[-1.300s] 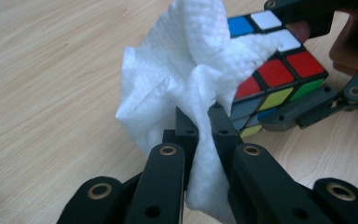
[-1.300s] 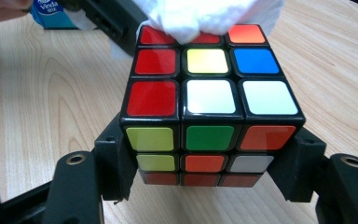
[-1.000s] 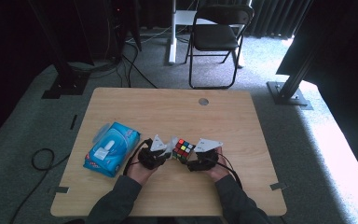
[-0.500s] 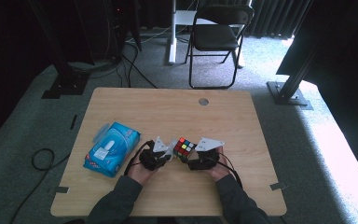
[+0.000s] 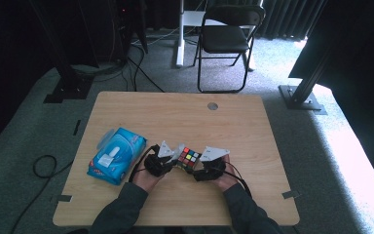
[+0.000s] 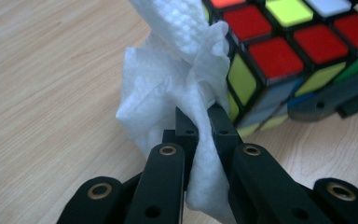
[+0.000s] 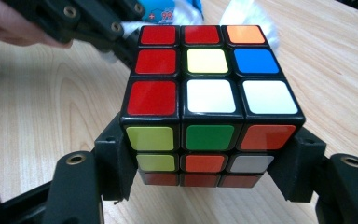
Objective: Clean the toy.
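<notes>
A scrambled colour cube (image 5: 189, 159) is held just above the table, between both hands. My right gripper (image 7: 209, 168) is shut on the cube (image 7: 209, 93), one jaw on each side of its lower layers. My left gripper (image 6: 204, 121) is shut on a crumpled white tissue (image 6: 177, 84), which presses against the side of the cube (image 6: 279, 56). In the high view the left gripper (image 5: 173, 158) sits left of the cube and the right gripper (image 5: 199, 165) right of it, with the tissue (image 5: 179, 150) between the left gripper and the cube.
A blue pack of wipes (image 5: 117, 155) lies on the wooden table (image 5: 233, 122) to the left of the hands. A round cable hole (image 5: 213, 106) is near the far edge. A folding chair (image 5: 226, 39) stands beyond the table.
</notes>
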A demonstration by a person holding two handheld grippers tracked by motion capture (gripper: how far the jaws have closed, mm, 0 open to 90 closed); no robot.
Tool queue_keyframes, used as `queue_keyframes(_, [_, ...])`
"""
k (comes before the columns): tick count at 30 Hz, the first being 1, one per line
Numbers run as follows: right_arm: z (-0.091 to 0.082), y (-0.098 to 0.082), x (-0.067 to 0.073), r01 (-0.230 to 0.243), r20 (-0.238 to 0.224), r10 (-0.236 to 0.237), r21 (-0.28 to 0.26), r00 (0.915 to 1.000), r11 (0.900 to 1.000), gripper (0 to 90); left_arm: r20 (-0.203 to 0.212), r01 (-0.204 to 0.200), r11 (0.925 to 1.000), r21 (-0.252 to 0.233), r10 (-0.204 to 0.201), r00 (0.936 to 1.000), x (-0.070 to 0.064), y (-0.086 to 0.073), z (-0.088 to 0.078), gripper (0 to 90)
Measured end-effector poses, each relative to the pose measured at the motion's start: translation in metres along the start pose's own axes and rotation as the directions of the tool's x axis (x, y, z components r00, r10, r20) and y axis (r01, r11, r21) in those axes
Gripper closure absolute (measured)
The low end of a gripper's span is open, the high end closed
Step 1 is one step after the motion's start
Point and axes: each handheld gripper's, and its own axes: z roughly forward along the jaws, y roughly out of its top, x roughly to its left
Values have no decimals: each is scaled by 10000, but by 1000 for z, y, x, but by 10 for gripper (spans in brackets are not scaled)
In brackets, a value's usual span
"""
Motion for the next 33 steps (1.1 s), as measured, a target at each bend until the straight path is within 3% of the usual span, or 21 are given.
queue_keyframes(20, [10,-1,10,347,-272,-337,378,9991,9987,341,36,-41,9948,-1013,45,10000,1,13,-23,856])
queue_keyframes(33, [9,1,13,499,-378,-488,296,9981,9983,341,-5,190,9972,-721,-191,9998,7,5,-12,856])
